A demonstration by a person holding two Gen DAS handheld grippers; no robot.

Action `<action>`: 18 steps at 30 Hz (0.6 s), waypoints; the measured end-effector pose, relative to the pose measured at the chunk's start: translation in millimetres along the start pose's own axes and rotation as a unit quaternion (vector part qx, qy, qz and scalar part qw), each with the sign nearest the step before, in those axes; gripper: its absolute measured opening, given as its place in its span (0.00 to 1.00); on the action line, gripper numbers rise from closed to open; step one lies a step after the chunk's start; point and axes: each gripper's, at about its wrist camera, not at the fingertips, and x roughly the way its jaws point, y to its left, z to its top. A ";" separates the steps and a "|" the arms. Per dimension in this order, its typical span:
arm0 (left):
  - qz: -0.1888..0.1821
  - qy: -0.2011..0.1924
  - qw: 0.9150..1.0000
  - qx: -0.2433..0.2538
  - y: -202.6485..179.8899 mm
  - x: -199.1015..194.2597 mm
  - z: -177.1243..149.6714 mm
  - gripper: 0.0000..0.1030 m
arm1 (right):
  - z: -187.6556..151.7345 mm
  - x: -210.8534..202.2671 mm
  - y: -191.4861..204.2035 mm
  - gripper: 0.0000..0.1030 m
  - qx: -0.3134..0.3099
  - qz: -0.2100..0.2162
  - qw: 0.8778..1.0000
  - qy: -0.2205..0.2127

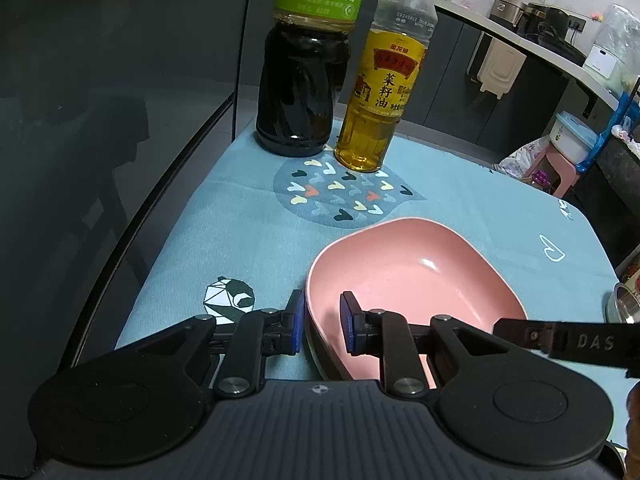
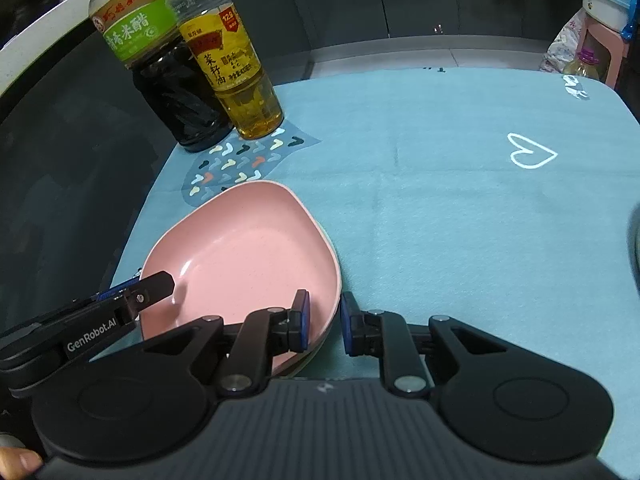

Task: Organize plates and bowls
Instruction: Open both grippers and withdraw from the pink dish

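Left gripper (image 1: 322,322): jaws straddle the near-left rim of the pink rounded-square plastic dish (image 1: 416,276), one blue pad outside the wall and one inside; they look narrowly set, but whether the pads press the rim cannot be told.
Right gripper (image 2: 325,322): same stance on the dish's opposite near rim, one pad inside, one outside over the cloth; contact likewise unclear.
Likely reason: a hold on two sides would keep the shallow dish level for lifting.
Pink dish: sits near the front-left of the pale blue tablecloth with heart prints (image 2: 460,208); a paler edge shows beneath it, probably a second dish stacked under.
Bottles: two, a dark vinegar bottle with a green label (image 1: 298,92) and a yellow oil bottle (image 1: 374,104), standing touching at the far-left corner, well apart from the dish.
Count: two grippers, one pink dish surely, two bottles.
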 end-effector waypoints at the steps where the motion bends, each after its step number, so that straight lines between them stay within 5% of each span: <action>1: 0.001 0.000 1.000 0.000 0.4 -1.0 -0.2 0.17 | 0.5 -1.2 -0.8 0.15 0.001 -0.001 1.000 -0.003; 18: 0.008 -0.028 1.000 -0.008 -4.2 -39.4 3.7 0.20 | 0.2 -41.5 -25.3 0.22 0.031 0.002 0.999 -0.041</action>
